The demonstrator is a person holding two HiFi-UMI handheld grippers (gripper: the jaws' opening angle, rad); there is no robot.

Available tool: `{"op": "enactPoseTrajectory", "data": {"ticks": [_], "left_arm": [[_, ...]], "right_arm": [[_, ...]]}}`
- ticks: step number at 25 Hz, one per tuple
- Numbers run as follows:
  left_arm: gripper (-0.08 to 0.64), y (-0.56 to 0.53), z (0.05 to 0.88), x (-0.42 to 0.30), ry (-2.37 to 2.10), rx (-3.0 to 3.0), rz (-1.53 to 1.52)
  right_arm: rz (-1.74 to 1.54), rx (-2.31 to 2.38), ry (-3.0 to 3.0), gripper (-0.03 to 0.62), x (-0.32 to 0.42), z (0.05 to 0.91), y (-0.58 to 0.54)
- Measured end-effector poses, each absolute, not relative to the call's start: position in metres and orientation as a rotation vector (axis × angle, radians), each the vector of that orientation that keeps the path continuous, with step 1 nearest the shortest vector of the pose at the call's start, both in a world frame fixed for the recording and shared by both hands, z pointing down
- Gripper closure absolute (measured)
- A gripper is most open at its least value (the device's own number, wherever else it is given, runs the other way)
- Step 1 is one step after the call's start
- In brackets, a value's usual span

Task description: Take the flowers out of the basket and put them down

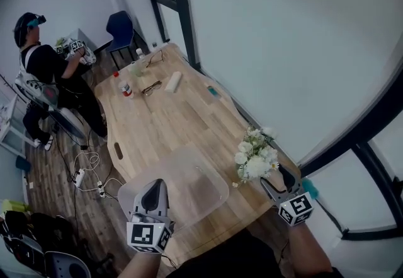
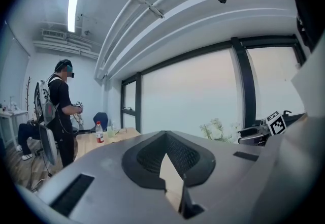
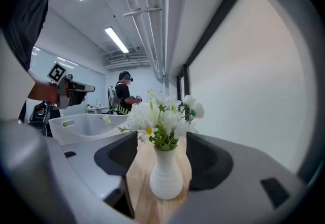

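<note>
Here the right gripper (image 3: 158, 149) has its jaws set wide apart, one on either side of a white ribbed vase (image 3: 166, 177). The vase stands upright on the wooden table (image 1: 170, 119), with bare wood showing between it and each jaw. The flowers (image 3: 160, 119), white blooms with green leaves, rise from the vase's neck above the jaws. In the head view the right gripper (image 1: 280, 181) sits at the table's near right corner, and the flowers (image 1: 255, 156) are just beside it at about 11 o'clock, close to the window-side edge.

The left gripper (image 2: 165, 141) has its jaws brought together at the tips. Only a thin wedge of table shows lower down between them, and nothing is held. In the head view the left gripper (image 1: 156, 185) overlaps the near corner of the basket (image 1: 211, 176); I cannot tell whether they touch. The basket is a pale translucent tub resting on the table at about 9 o'clock from the flowers, and they are outside it.

Farther up the table, towards 12 o'clock, lie a red-capped bottle (image 1: 124, 86), a pair of glasses (image 1: 151, 87) and a white roll (image 1: 172, 81). Past the far end stands a blue chair (image 1: 123, 29). At about 10 o'clock a person (image 1: 44, 65) in dark clothes stands beside the table.
</note>
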State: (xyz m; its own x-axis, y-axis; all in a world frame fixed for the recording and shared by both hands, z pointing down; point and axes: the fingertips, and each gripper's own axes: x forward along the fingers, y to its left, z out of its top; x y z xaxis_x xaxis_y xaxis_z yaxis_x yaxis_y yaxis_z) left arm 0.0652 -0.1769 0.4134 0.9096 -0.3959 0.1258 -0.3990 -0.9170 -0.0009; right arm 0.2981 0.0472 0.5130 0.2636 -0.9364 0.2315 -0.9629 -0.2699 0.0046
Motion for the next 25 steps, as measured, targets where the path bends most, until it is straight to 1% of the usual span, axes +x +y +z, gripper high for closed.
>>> {"op": "enactPoseTrajectory", "data": {"ticks": [3,4,7,9,12,14,15,25], "left_arm": [[0.555,-0.167,0.421,0.064,-0.598,3.046,0.205],[0.555,-0.165,0.425,0.063,-0.585,3.043,0.216],[0.555,-0.158,0.436,0.061,-0.551,3.032,0.255],[0.555,-0.155,0.442,0.060,-0.534,3.027,0.270],[0.555,-0.149,0.447,0.058,-0.516,3.025,0.274],[0.555,-0.143,0.449,0.058,-0.500,3.026,0.267],[0.555,-0.142,0.449,0.058,-0.492,3.027,0.266],[0.555,-0.143,0.451,0.053,-0.473,3.031,0.280]], "right_arm": [[0.269,2.431,-1.797,0.282,0.295,0.504,0.057],[0.261,2.448,-1.781,0.312,0.295,0.502,0.061],[0.223,2.480,-1.724,0.474,0.294,0.494,0.070],[0.223,2.491,-1.710,0.503,0.293,0.493,0.074],[0.275,2.535,-1.680,0.525,0.294,0.495,0.079],[0.300,2.559,-1.652,0.562,0.294,0.497,0.084],[0.304,2.566,-1.637,0.569,0.295,0.498,0.086],[0.304,2.595,-1.585,0.571,0.295,0.498,0.089]]}}
